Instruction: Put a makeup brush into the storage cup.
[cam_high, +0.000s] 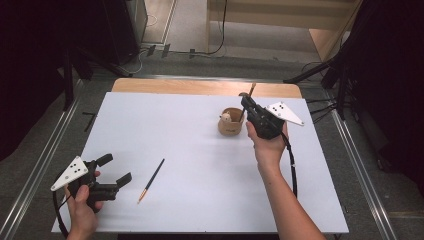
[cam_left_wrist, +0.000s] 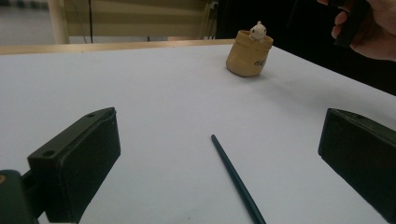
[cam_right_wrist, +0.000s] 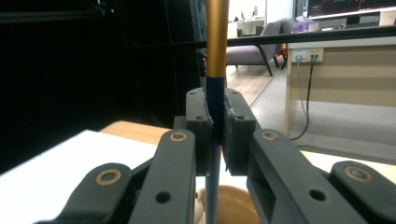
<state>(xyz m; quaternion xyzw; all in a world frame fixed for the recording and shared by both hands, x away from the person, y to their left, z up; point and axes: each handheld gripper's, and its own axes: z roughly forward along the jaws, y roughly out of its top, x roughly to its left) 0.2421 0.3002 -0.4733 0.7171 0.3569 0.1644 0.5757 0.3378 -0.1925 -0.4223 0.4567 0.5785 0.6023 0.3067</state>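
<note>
High view, tools: two grippers. The left gripper (cam_high: 114, 170) sits at 8 o'clock on the table with its jaws wide apart; the right gripper (cam_high: 246, 101) at 1 o'clock is clamped on a paintbrush (cam_high: 250, 92).
High view, brushes: two. A second brush (cam_high: 151, 180), thin, dark-handled with an orange tip, lies flat just right of the left gripper.
High view, holder: one small tan cup (cam_high: 230, 123), round, just left of the right gripper, on the white table (cam_high: 200, 200).
Left gripper view, writing: dark lettering on the tan cup (cam_left_wrist: 249, 53), too small to read; a white figurine (cam_left_wrist: 258, 31) peeks over its rim at 12 o'clock.
Left gripper view, jaws: matte black blocks, well apart, the lying brush (cam_left_wrist: 237, 178) between them.
Right gripper view, grip: jaws closed on the upright paintbrush (cam_right_wrist: 216, 88), with a dark shaft below and a golden part above; the tan cup (cam_right_wrist: 231, 205) is beneath.
</note>
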